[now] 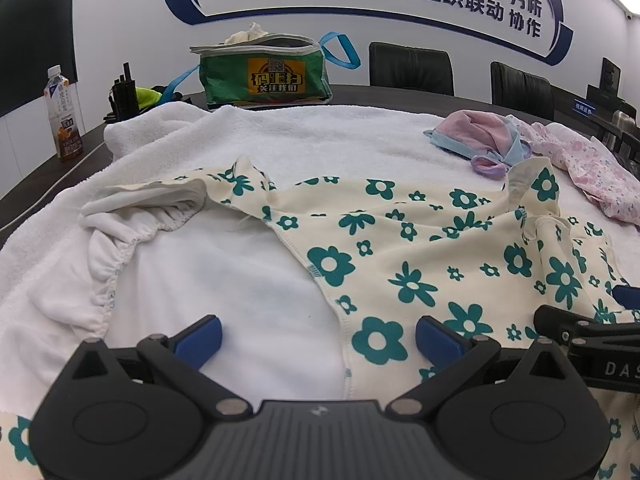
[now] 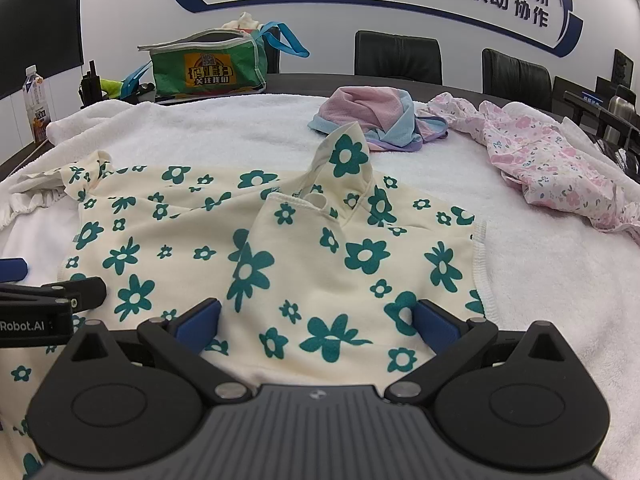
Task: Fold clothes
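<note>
A cream garment with green flowers [image 1: 440, 256] [image 2: 280, 248] lies crumpled on the white towel [image 1: 320, 136] [image 2: 240, 128]. Its white inner side [image 1: 224, 280] is turned up at the left, with an elastic hem showing. My left gripper [image 1: 318, 338] hovers open over the seam between the white lining and the printed side. My right gripper [image 2: 316, 322] is open above the printed right part, nothing between its blue pads. Each gripper shows at the edge of the other's view: the right one [image 1: 592, 332], the left one [image 2: 40, 300].
A pink and blue garment [image 1: 480, 140] [image 2: 380, 120] and a pink floral one [image 1: 592, 168] [image 2: 552, 164] lie at the back right. A green bag [image 1: 264, 72] [image 2: 208, 68], a bottle [image 1: 64, 116] [image 2: 36, 104] and black chairs [image 1: 412, 68] [image 2: 400, 56] stand behind the towel.
</note>
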{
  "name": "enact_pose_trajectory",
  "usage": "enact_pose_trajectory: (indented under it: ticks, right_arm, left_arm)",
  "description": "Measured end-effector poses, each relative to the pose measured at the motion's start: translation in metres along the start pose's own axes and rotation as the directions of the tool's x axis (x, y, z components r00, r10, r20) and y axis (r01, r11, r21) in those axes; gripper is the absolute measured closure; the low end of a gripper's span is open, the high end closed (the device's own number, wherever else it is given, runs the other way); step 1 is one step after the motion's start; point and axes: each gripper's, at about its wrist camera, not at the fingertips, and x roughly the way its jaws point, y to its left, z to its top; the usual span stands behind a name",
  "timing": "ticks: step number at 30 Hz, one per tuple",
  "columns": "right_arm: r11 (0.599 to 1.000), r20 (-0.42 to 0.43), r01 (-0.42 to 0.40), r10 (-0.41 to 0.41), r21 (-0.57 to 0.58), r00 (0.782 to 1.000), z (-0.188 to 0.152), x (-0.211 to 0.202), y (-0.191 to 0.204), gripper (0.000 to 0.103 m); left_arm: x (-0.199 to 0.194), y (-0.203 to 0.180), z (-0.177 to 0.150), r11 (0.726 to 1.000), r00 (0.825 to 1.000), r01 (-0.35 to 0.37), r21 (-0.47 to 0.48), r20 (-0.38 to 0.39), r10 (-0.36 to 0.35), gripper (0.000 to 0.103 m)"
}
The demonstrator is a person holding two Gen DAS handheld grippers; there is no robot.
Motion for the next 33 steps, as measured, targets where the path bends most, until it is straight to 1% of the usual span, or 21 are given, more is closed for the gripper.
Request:
enact_pose_trajectory:
  ticks: [3,5,7,10,15,18,22,26,29,31,33]
  right_arm:
    - [1.000,-0.002,0.000,0.000,-0.007,1.000,0.001,0.000,0.000,0.000]
    - [1.000,-0.002,-0.007,0.007,-0.003,1.000,0.001,0.000,-0.002,0.000]
    - [1.000,0.003,-0.018,0.018,0.004,1.000,0.001,-0.001,-0.004,0.000]
    - [0.999,0.020,-0.042,0.041,0.033,0.999,0.000,-0.004,-0.009,0.000]
    - [0.985,0.063,-0.115,0.107,0.130,0.992,-0.003,-0.009,-0.025,0.000]
    - [0.977,0.075,-0.134,0.122,0.169,0.990,-0.004,-0.009,-0.030,0.000]
    - [0.982,0.070,-0.108,0.098,0.157,0.993,-0.004,-0.010,-0.025,0.000]
    - [0.983,0.059,-0.098,0.090,0.158,0.994,-0.004,-0.008,-0.023,0.000]
    - [0.989,0.045,-0.072,0.066,0.130,0.997,-0.003,-0.007,-0.018,0.000]
    - [0.991,0.040,-0.061,0.056,0.119,0.998,-0.003,-0.006,-0.016,0.000]
    - [0.992,0.038,-0.057,0.053,0.116,0.998,-0.002,-0.006,-0.016,0.000]
  left_arm:
    - [-0.004,0.005,-0.001,1.000,1.000,0.027,-0.012,0.003,-0.027,0.000]
    - [-0.010,0.012,-0.002,0.998,0.999,0.040,-0.053,0.027,-0.038,0.000]
    - [-0.023,0.022,-0.005,0.993,0.997,0.037,-0.115,0.070,-0.029,0.000]
    - [-0.037,0.030,-0.008,0.992,0.993,0.041,-0.116,0.116,-0.027,0.000]
    - [-0.060,0.042,-0.014,0.992,0.981,0.047,-0.119,0.191,-0.024,0.000]
    - [-0.065,0.049,-0.023,0.991,0.978,0.056,-0.120,0.209,-0.030,0.000]
    - [-0.074,0.055,-0.027,0.991,0.975,0.055,-0.124,0.222,-0.026,0.000]
    - [-0.083,0.058,-0.030,0.993,0.962,0.025,-0.112,0.272,0.006,0.000]
    - [-0.085,0.063,-0.030,0.994,0.956,0.012,-0.106,0.292,0.020,0.000]
    - [-0.080,0.067,-0.029,0.995,0.959,0.002,-0.099,0.284,0.026,0.000]
    - [-0.073,0.070,-0.030,0.994,0.967,-0.013,-0.108,0.250,0.040,0.000]
